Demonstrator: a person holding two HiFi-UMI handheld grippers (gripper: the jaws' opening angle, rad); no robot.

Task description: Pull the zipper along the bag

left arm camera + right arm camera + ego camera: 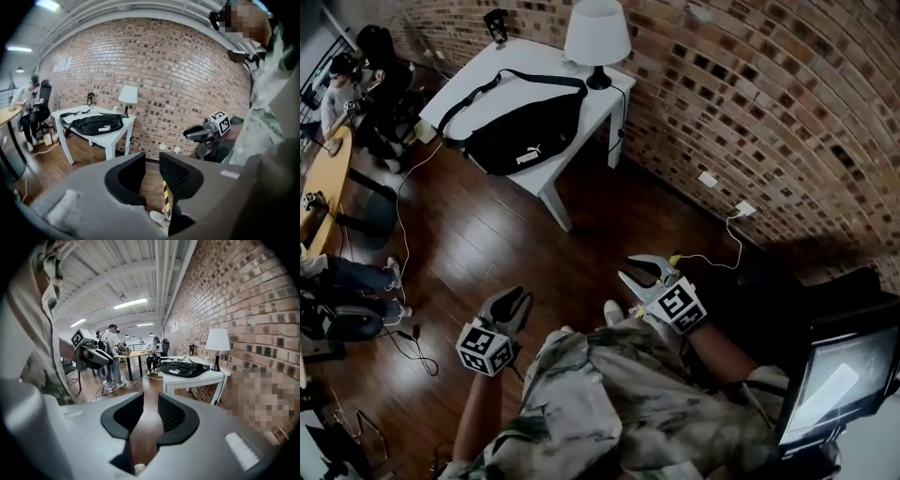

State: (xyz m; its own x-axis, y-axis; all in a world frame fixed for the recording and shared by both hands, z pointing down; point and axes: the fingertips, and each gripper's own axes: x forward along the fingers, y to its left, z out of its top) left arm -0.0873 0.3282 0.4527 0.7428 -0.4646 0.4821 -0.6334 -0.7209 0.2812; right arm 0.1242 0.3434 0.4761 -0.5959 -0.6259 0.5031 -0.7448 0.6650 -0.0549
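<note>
Head view: lowest in the frame, my left gripper (510, 305) and right gripper (643, 273) hang before my body over the wooden floor (487, 244). Both have their jaws apart and empty, and each gripper view shows only floorboards through the gap. Higher up, well apart from both, the black bag (517, 131) lies on the white table (473, 77) at upper left, beside the lamp (597, 37) against the brick wall (750, 94). I judge the task not yet begun; this is the approach. Next I must close on the table, find the zipper pull, too small to see from here, steady the bag with one gripper and pinch the pull with the other.
</note>
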